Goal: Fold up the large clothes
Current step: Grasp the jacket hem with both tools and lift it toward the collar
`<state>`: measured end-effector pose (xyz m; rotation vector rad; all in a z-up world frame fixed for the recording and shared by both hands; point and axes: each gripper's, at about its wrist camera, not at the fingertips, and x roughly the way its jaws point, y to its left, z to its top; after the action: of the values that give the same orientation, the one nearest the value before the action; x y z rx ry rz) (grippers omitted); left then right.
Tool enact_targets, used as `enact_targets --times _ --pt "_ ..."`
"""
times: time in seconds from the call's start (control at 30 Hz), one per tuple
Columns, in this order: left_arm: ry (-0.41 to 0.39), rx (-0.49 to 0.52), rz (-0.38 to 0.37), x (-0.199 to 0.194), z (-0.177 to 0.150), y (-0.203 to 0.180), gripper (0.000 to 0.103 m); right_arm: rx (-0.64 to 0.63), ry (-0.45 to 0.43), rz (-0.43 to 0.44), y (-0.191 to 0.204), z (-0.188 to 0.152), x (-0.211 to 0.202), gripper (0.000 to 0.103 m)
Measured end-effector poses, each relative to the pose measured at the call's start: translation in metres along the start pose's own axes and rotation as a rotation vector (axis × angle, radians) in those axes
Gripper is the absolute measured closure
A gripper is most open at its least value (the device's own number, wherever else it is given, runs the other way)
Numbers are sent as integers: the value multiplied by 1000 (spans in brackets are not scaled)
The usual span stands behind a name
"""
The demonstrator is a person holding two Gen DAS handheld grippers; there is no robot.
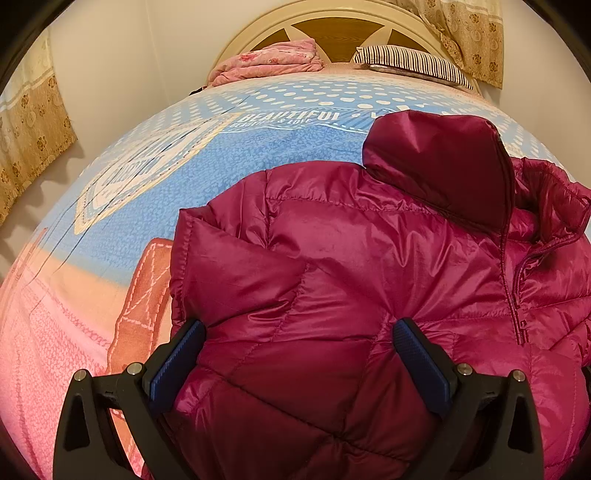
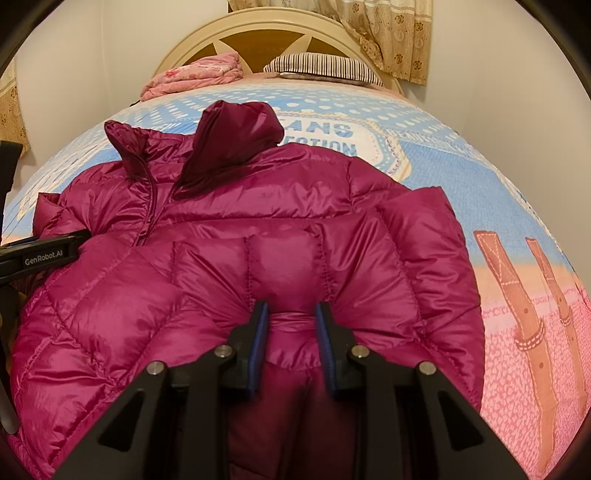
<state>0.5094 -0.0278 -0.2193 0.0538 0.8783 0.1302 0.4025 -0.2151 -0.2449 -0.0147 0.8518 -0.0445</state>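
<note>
A magenta puffer jacket point(image 1: 351, 258) with a hood point(image 1: 439, 158) lies on the bed, sleeves folded in over the body. My left gripper point(image 1: 299, 339) is open, its blue pads point(image 1: 177, 365) spread wide over the jacket's lower left part. In the right wrist view the jacket point(image 2: 229, 236) fills the middle, hood point(image 2: 236, 136) at the far end. My right gripper point(image 2: 291, 314) is shut on a pinched bunch of the jacket's fabric near the hem. The left gripper's body point(image 2: 40, 251) shows at the left edge of that view.
The bed has a blue, white and pink patterned cover point(image 1: 166, 177). A folded pink quilt point(image 1: 266, 62) and a striped pillow point(image 1: 410, 62) lie at the wooden headboard point(image 1: 332, 33). Floral curtains point(image 1: 469, 37) hang at the right and left. Bare cover lies right of the jacket point(image 2: 524, 258).
</note>
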Motion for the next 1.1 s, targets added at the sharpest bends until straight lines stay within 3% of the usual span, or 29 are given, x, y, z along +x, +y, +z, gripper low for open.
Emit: enact_targets --times 0.23,0.33,0.37,0.4,0.43,0.5,0.63,0.8,0.87,1.1 --pt "-1 3 6 0 0 -1 1 0 0 0 1 0 0 74" --pt "36 27 28 -11 4 1 1 -1 12 9 -1 1 -1 70" --pt "33 20 23 -20 7 6 1 4 23 22 -3 2 -3 67" --pt "13 13 0 -30 11 11 1 9 34 49 -7 6 -7 54" --pt "-21 10 -30 -44 19 17 1 14 31 70 -11 10 -13 35" --pt "-69 21 -47 -63 36 24 1 10 -21 75 -17 23 -27 20" --pt "-97 46 -90 -70 82 23 1 24 -63 90 -26 70 -35 20" --pt "-83 67 -75 -36 144 1 1 46 -50 120 -24 137 -13 16" --pt "-69 87 -53 -19 158 -9 1 18 -35 112 -24 155 0 10" --pt "34 178 -39 39 172 -43 1 -92 55 77 -14 189 57 10"
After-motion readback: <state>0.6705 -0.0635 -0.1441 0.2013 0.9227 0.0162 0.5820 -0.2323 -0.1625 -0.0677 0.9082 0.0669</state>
